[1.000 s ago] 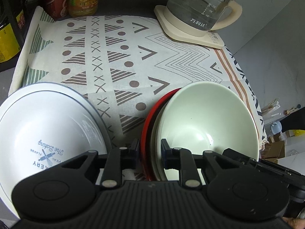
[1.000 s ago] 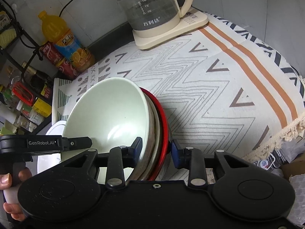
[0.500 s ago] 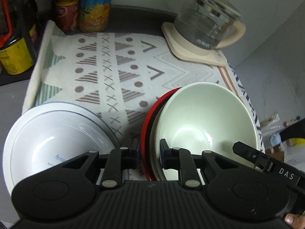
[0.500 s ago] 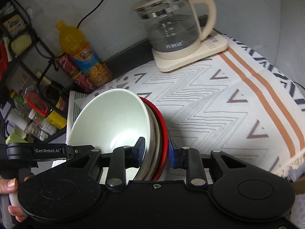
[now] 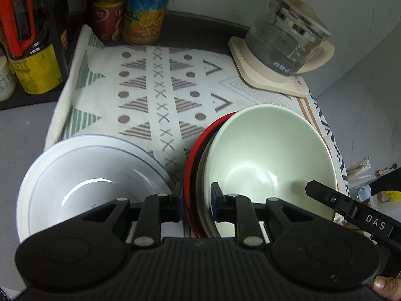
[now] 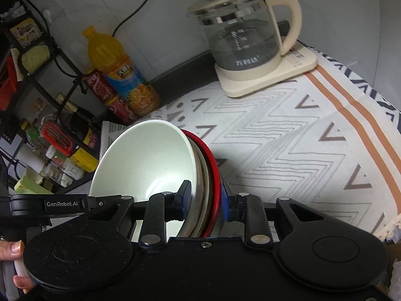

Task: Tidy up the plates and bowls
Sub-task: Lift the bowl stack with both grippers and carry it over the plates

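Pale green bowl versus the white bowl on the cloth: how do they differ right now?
The pale green bowl is nested in a stack with a red-rimmed dish; the white bowl sits alone. The green one is gripped on opposite rims by the left tool and the right tool and tilted; the white one lies flat on the cloth, untouched. The green is plain, the white blue-rimmed. Both are round, glossy and empty.

The top bowl (image 5: 270, 155) is pale green, the bowl under it (image 6: 201, 168) is red at the rim, the plate (image 5: 82, 175) is white with a thin blue line, and the cloth (image 5: 160, 95) is white with brown triangles, dots, crosses and orange stripes.
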### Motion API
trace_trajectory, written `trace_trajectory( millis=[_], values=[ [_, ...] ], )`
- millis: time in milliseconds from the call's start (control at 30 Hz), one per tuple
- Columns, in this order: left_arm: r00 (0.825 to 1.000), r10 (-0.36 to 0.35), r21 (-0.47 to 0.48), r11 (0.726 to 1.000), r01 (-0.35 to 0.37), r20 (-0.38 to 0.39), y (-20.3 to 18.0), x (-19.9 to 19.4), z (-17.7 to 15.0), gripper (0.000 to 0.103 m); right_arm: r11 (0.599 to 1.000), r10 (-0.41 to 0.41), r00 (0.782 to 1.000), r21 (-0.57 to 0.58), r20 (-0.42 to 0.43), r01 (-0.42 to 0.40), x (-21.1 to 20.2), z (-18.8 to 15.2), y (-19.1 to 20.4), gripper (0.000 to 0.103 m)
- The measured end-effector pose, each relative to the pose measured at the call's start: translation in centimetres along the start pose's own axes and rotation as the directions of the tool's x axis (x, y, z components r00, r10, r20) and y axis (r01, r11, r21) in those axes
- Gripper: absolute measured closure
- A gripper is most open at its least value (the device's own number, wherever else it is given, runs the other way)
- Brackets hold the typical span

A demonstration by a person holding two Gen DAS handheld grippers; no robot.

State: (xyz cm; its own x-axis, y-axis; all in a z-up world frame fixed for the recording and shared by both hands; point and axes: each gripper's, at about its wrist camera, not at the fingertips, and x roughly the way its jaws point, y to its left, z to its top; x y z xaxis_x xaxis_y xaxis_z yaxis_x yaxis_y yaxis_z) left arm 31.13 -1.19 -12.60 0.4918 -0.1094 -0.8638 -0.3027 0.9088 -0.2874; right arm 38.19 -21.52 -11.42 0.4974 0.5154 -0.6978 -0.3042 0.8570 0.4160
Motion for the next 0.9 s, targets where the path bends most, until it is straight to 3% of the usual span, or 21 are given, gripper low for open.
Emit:
trace_trajectory(
  millis=[467,900],
  values=[
    [0.997,0.020,-0.081,0.997,-0.014,0.070,4.0,-3.9,-0.2,0.083,0.994,0.073,0.997,-0.084,0.014,-0.071,0.6,1.2,5.3,0.078],
    [0.994,0.071,-0.155,0.986,-0.058,0.082,9.1,-6.8,-1.8,0.083,0.984,0.118,0.991,-0.129,-0.063,-0.125,2.9,-0.9,10.1,0.078]
  ],
)
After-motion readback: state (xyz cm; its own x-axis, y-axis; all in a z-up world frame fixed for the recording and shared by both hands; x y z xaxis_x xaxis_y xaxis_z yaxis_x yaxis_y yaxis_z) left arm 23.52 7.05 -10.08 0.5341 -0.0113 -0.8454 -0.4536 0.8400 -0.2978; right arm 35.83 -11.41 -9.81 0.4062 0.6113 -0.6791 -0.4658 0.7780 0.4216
